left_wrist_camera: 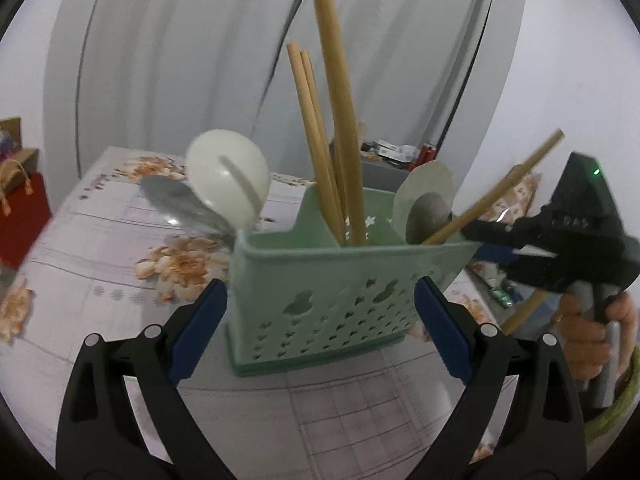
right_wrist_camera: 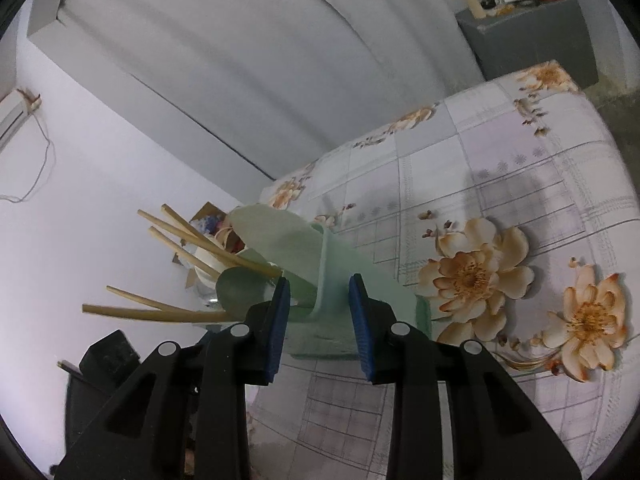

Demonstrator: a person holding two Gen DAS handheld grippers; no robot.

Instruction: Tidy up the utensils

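Note:
A pale green perforated utensil holder [left_wrist_camera: 320, 284] stands on the floral tablecloth [left_wrist_camera: 112, 240]. It holds several wooden chopsticks [left_wrist_camera: 336, 128], a white spoon [left_wrist_camera: 228, 176] and a metal spoon [left_wrist_camera: 180, 204] on its left, and a pale spoon [left_wrist_camera: 428, 196] on its right. My left gripper [left_wrist_camera: 320, 320] is open, its blue pads on either side of the holder's front. My right gripper [right_wrist_camera: 318, 320] is open around the holder's side fin [right_wrist_camera: 332, 276]; it also shows at the holder's right end in the left wrist view [left_wrist_camera: 492, 244].
A red paper bag [left_wrist_camera: 20, 216] stands at the table's left edge. A grey cabinet [right_wrist_camera: 528, 36] with clutter stands beyond the far end of the table. White curtains [left_wrist_camera: 200, 60] hang behind. A hand [left_wrist_camera: 592, 332] grips the right tool's handle.

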